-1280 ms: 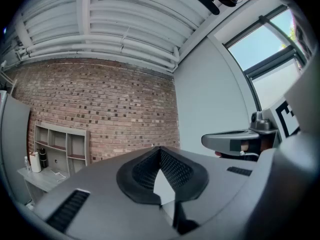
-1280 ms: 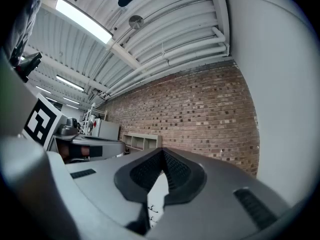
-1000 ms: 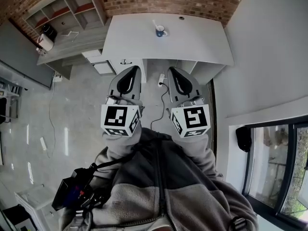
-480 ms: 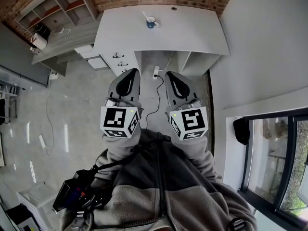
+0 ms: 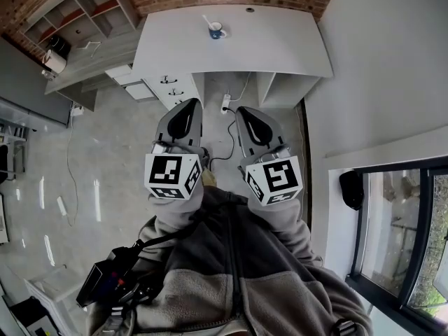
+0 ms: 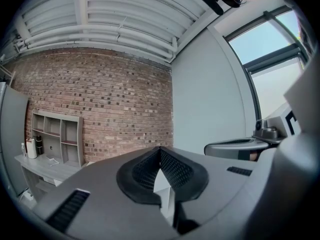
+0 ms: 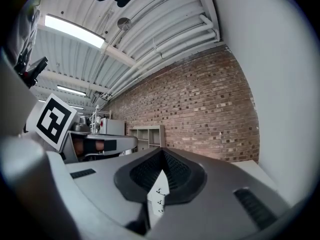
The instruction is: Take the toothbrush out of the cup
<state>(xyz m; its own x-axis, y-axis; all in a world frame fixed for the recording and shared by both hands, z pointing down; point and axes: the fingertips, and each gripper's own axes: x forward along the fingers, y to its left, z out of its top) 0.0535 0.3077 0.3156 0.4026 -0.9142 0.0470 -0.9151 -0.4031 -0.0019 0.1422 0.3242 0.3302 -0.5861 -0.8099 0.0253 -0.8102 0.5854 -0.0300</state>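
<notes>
A blue cup (image 5: 216, 31) stands near the back of the white desk (image 5: 280, 44), with a white toothbrush (image 5: 208, 22) leaning out of it to the left. My left gripper (image 5: 187, 106) and right gripper (image 5: 246, 110) are held side by side close to my chest, well short of the desk. Both are shut with nothing between the jaws. In the left gripper view and the right gripper view the jaws meet at their tips, and neither cup nor toothbrush shows there.
Desk drawers (image 5: 168, 87) sit under the desk's left end, and a power strip with a cable (image 5: 225, 105) lies on the floor beneath it. A grey shelf unit (image 5: 70, 19) stands against the brick wall at left. A white wall (image 5: 378, 68) runs along the right.
The desk and cup have shifted slightly left and up in the head view. Both grippers have stayed shut and close together in front of me.
</notes>
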